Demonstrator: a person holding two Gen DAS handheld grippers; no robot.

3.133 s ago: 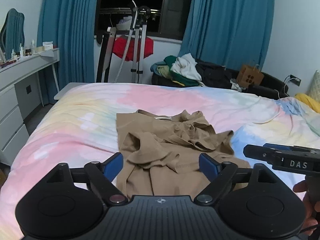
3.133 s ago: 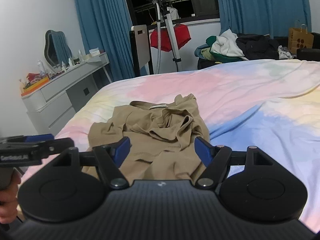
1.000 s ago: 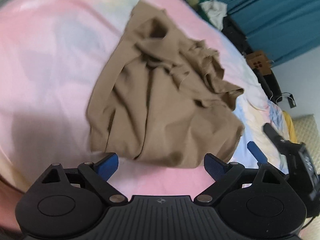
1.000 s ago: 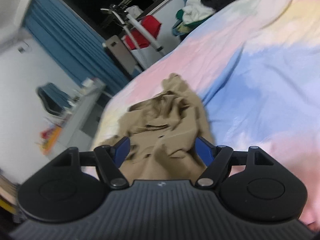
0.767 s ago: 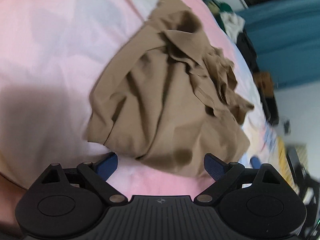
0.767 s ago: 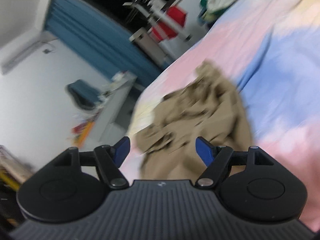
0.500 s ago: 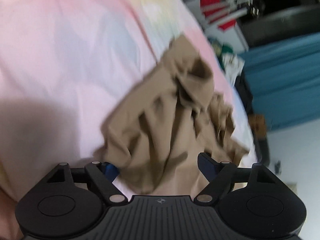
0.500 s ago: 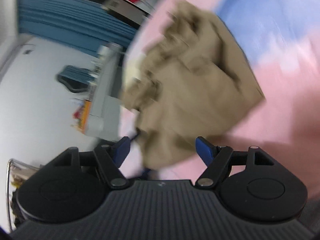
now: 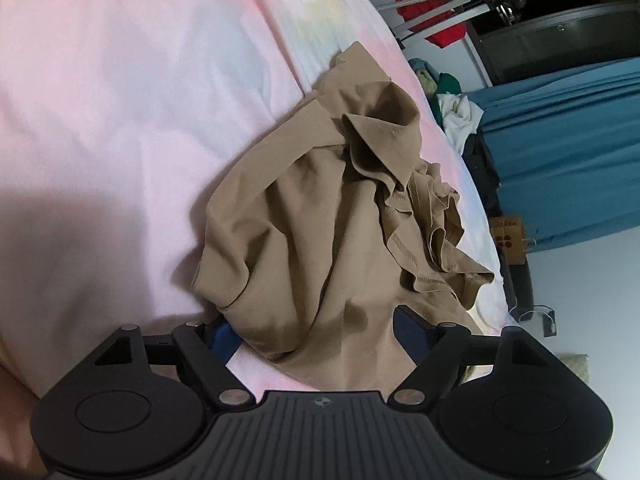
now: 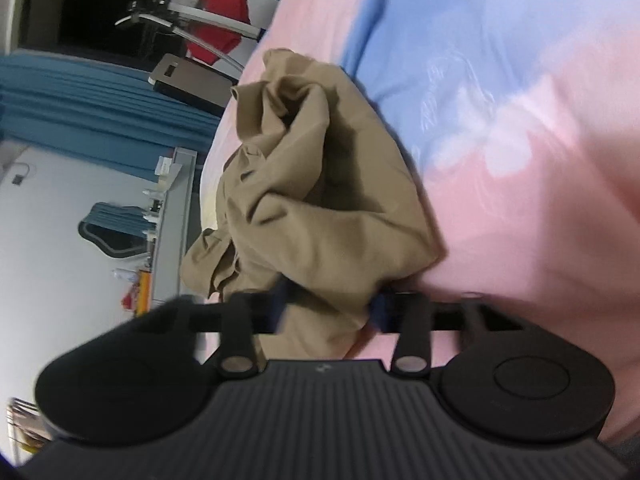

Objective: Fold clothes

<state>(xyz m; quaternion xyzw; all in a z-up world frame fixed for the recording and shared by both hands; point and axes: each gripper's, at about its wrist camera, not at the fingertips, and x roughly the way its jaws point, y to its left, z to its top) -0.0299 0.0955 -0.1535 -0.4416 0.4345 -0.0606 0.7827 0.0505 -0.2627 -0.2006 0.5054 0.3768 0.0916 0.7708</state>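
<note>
Two grippers sit at the near edge of a crumpled tan shirt point(image 9: 320, 216) that lies in a heap on the pastel bedspread point(image 9: 120, 120), and the step in hand looks like the first grab, taking the hem at both lower corners before anything can be spread flat.

From the left wrist view, the left gripper point(image 9: 316, 330) has its blue pads spread wide, with the near edge of the shirt draped into the gap between them. One pad point(image 9: 222, 334) is partly hidden under the cloth. Nothing is pinched yet; the fingers are released.

From the right wrist view, the right gripper point(image 10: 328, 308) is also at the edge of the shirt point(image 10: 320, 200), with fabric bunched down between its fingers. That picture is smeared by motion, so I cannot tell whether the fingers have clamped on the cloth or only straddle it.

Folding itself has not begun: the sleeves and collar are tangled on the far side, and the body is rumpled over itself.

My guess at the next move is that both grippers need to squeeze onto a single layer of hem, then lift and pull apart so the shirt opens out. Catching two layers at once would likely keep the tangle.

Behind the bed stand blue curtains point(image 9: 560, 160) and a heap of other clothes point(image 9: 452, 108).
</note>
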